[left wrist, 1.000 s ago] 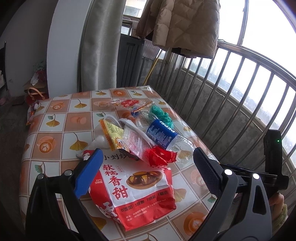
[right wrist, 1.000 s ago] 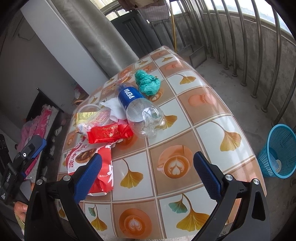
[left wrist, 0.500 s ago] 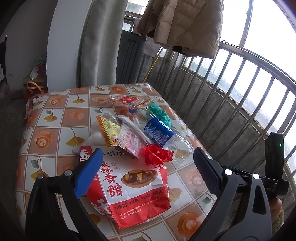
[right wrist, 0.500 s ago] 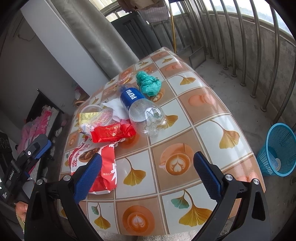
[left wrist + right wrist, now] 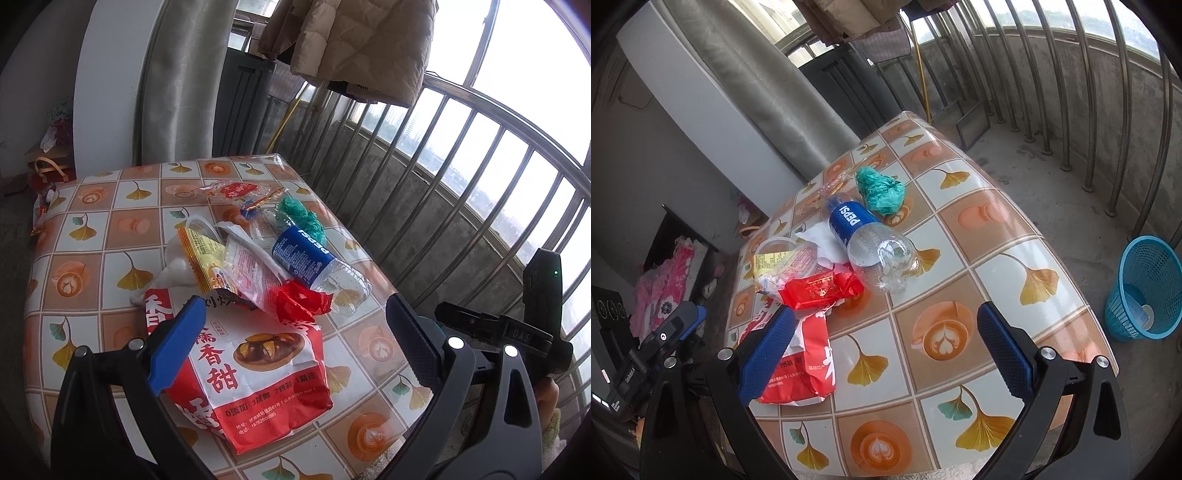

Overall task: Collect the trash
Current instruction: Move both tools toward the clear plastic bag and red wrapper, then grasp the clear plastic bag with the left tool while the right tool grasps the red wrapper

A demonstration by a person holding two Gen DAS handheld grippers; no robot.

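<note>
A heap of trash lies on a table (image 5: 92, 229) with a ginkgo-leaf cloth. It holds a large red chestnut bag (image 5: 255, 376), a small red wrapper (image 5: 301, 302), a clear Pepsi bottle (image 5: 314, 258), a crumpled green bag (image 5: 303, 218), yellow and white wrappers (image 5: 207, 258) and a clear cup. My left gripper (image 5: 291, 345) is open and empty, hovering over the red bag. My right gripper (image 5: 886, 349) is open and empty above the table's near part, with the bottle (image 5: 868, 240), green bag (image 5: 881, 190) and red wrapper (image 5: 820, 290) ahead.
A blue mesh wastebasket (image 5: 1145, 291) stands on the balcony floor right of the table (image 5: 990, 221). Metal railing bars (image 5: 461, 177) run along the right side. A curtain (image 5: 177, 81) and a hanging coat (image 5: 354, 44) are behind the table. Clothes lie at the left (image 5: 668, 284).
Both grippers have drawn back and risen a little, so the trash looks slightly farther away. Both stay open and empty. No trash has moved.
</note>
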